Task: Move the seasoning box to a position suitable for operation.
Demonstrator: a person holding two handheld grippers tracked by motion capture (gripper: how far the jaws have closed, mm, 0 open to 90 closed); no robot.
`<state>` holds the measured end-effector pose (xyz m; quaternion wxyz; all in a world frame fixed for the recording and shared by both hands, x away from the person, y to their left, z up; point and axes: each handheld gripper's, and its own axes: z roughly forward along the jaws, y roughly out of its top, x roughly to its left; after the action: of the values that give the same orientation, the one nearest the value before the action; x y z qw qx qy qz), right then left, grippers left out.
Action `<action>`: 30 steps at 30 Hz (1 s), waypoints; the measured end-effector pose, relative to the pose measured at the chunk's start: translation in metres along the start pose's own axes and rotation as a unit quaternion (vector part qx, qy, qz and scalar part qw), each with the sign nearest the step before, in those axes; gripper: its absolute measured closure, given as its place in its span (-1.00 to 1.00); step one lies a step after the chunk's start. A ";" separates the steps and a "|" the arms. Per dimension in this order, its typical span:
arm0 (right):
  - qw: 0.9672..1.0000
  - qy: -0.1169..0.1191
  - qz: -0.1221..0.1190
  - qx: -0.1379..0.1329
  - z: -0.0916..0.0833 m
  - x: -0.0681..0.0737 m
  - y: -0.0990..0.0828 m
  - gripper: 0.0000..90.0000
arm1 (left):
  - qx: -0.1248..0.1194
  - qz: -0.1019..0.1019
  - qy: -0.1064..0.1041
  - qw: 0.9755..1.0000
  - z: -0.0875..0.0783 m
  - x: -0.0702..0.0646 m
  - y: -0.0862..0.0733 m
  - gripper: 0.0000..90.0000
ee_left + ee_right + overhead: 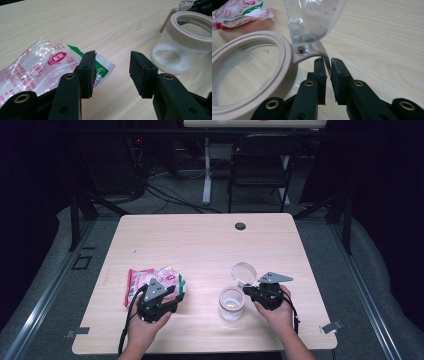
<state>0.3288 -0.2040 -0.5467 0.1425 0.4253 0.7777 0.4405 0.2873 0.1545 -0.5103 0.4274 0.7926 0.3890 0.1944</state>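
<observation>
high view first: the left tongs (167, 296) hover at the near right edge of the red, white and green packet (150, 281), which lies flat on the left half of the tabletop (200, 242). the right tongs (250, 292) sit just right of the glass jar (231, 303), whose clear lid (243, 272) stands flipped up behind it. plenty of bare wood toward the far edge, and the near edge is not far from both hands, so any sliding should go away from the person.

left gripper view now: the left tongs (112, 71) are open with nothing between the pads. the packet's green corner (101, 71) lies beside the left-hand pad, whether touching i cannot tell, and the jar (181, 47) sits off at the right with white grains inside. the risk here, i'd say: closing from this spot could catch only air or a sliver of film, and the slick packet could skate off.

right gripper view: the right tongs (328, 72) are nearly closed on the thin beige hinge strap (322, 51) joining lid to jar rim (262, 42). contact looks likely but i cannot tell for sure. a tug on that strap could tip the jar and spill the grains, or let the lid (312, 17) swing down.
</observation>
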 end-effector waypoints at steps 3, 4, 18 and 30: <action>1.000 0.001 0.001 -0.002 -0.001 0.000 0.000 0.82 | -0.002 -0.003 0.008 1.000 -0.001 0.002 -0.001 0.24; 1.000 -0.001 0.000 -0.002 -0.002 0.000 0.000 0.82 | -0.005 -0.002 0.011 1.000 -0.001 0.004 -0.001 0.24; 1.000 -0.007 -0.005 -0.006 -0.015 0.001 -0.002 0.75 | -0.018 -0.034 0.032 0.999 -0.017 0.037 -0.003 0.11; 1.000 0.000 -0.004 0.001 -0.009 0.002 -0.002 0.76 | -0.012 -0.050 0.049 0.997 -0.018 0.051 -0.009 0.07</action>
<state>0.3212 -0.2077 -0.5428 0.1440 0.4226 0.7794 0.4395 0.3032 0.2069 -0.5084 0.4269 0.7561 0.4465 0.2162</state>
